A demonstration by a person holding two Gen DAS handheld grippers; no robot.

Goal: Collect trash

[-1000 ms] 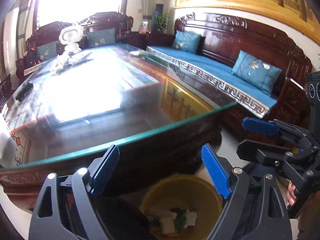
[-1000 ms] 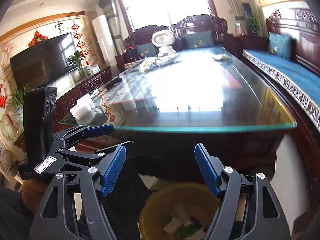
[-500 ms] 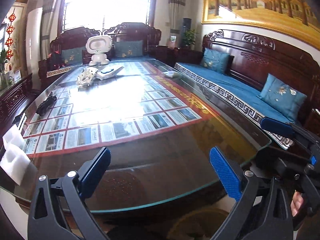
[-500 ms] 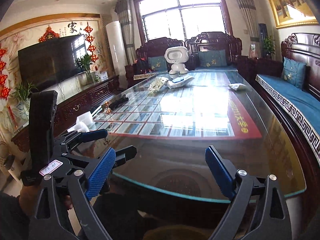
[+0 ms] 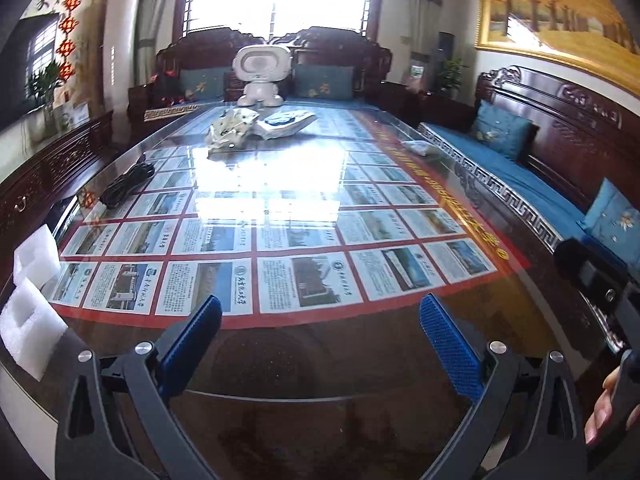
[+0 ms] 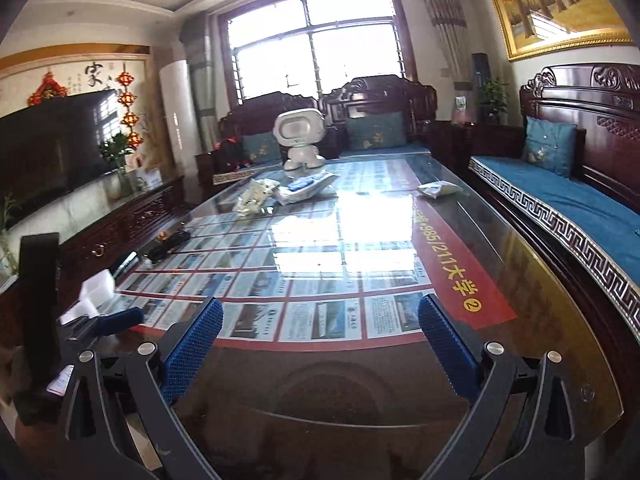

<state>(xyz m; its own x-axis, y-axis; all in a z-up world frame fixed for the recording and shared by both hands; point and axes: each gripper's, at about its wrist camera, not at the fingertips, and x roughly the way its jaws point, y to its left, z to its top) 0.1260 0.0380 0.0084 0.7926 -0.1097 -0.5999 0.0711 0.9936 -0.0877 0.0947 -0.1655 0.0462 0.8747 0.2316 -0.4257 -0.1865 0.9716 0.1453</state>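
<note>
Both grippers are open and empty above the near end of a long glass-topped table (image 5: 400,344). My left gripper (image 5: 320,340) faces down the table. My right gripper (image 6: 320,340) does the same, a little to the right. White foam blocks (image 5: 28,300) lie at the table's near left edge, also in the right wrist view (image 6: 94,292). A crumpled wrapper (image 5: 230,130) and a white packet (image 5: 284,122) lie far down the table, a small wrapper (image 6: 438,189) at the far right edge. The yellow bin is out of view.
A white robot toy (image 5: 262,74) stands at the table's far end. A black cable bundle (image 5: 128,184) lies on the left side. A blue-cushioned wooden sofa (image 5: 540,184) runs along the right, a TV cabinet (image 6: 100,232) along the left.
Both grippers have risen from over the yellow bin below the table edge to above the tabletop. The bin has dropped out of view. Both stay open.
</note>
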